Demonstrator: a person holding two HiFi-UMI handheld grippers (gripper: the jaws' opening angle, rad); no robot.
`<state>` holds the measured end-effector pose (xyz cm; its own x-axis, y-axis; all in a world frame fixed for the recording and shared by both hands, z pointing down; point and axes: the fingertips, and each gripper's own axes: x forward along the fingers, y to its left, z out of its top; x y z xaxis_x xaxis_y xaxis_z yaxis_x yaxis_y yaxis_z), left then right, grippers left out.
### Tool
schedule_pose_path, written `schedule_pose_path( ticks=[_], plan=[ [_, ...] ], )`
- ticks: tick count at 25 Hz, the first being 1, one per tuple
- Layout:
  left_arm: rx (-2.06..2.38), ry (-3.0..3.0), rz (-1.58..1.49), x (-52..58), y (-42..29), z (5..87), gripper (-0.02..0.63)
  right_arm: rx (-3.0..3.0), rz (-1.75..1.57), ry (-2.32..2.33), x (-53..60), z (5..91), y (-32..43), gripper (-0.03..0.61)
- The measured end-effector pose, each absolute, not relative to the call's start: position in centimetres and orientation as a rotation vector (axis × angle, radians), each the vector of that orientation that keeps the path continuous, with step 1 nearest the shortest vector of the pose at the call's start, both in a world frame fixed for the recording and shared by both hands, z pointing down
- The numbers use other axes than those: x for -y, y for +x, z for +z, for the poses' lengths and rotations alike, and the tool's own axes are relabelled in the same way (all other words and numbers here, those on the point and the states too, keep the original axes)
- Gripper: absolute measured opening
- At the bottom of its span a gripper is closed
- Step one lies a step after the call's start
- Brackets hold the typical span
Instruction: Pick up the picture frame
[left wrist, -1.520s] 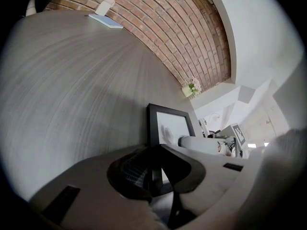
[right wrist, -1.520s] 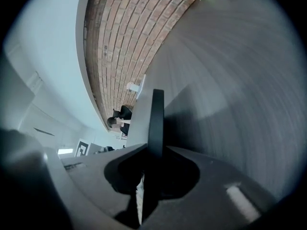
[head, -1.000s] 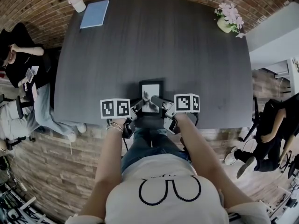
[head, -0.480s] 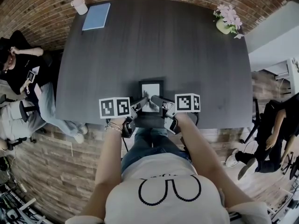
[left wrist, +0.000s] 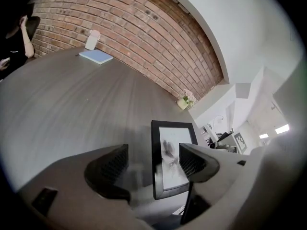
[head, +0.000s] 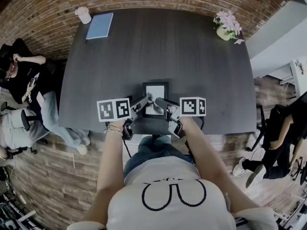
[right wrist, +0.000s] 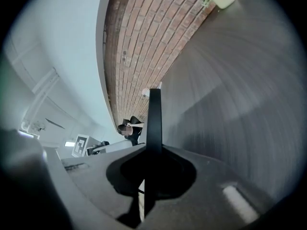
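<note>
The picture frame [head: 155,94], black with a white picture, hangs just over the near edge of the dark table [head: 192,66]. My right gripper [head: 159,102] is shut on the frame's near right part. In the right gripper view the frame [right wrist: 154,119] shows edge-on as a thin black bar pinched between the jaws. My left gripper [head: 145,100] is open at the frame's left side. In the left gripper view the frame [left wrist: 173,150] stands tilted past the wide jaws of the left gripper [left wrist: 151,169], its left edge in the gap, neither pad pressing on it.
A blue notebook [head: 100,25] and a white cup [head: 83,15] lie at the table's far left corner, a vase of pink flowers [head: 224,27] at the far right. People sit at the left [head: 26,80] and stand at the right [head: 280,123].
My left gripper's jaws have gone from closed on the frame to wide open, and that hand has drawn slightly left. The right gripper keeps the frame and has lifted it a little.
</note>
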<state>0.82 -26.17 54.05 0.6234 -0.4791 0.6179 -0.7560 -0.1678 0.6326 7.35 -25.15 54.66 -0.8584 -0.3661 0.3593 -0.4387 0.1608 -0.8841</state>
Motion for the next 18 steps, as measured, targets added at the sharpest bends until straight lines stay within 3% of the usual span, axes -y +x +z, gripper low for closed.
schedule_pose_path(
  ticks=[18],
  plan=[
    [1.111, 2.065, 0.208, 30.1, 2.1, 45.9, 0.325, 2.604, 1.602, 1.016, 28.5, 46.7, 11.0, 0.012]
  ],
)
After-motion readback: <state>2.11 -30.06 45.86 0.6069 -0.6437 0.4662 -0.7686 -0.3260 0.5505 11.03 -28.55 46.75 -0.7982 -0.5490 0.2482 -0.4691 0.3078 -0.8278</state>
